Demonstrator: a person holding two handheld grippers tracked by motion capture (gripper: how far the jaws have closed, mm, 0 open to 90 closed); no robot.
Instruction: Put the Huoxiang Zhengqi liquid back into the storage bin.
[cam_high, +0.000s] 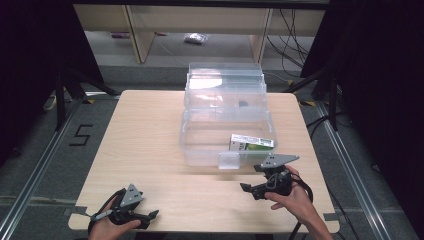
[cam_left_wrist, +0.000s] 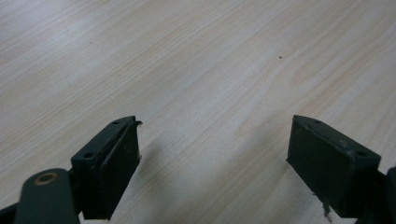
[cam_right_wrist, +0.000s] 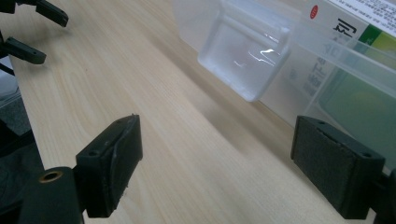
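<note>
I have the wooden tabletop (cam_high: 150, 145) under both hands, pale grain running across it, and it carries everything I'm working with. Toward its far middle stands the clear plastic storage box (cam_high: 227, 142), lid (cam_high: 225, 82) thrown back and standing up behind it. On the box's near wall hangs a clear latch flap (cam_high: 229, 160), which in the right gripper view sits just ahead of my jaws (cam_right_wrist: 243, 60). Inside the box, against its near right corner, lies a green and white carton (cam_high: 251, 143), flat on its side; through the box wall in the right gripper view I see its printed face (cam_right_wrist: 355, 51). A small dark thing I can't identify shows through the lid

My right tongs (cam_high: 248, 188) are near the tabletop's front edge, just beside the box's near right corner and apart from it, pointing left; their jaws stand wide apart with only bare wood between them (cam_right_wrist: 215, 163). My left tongs (cam_high: 151, 216) sit at the front left corner, well apart from the box, likewise released, the jaws spread over empty wood (cam_left_wrist: 212, 158)
</note>
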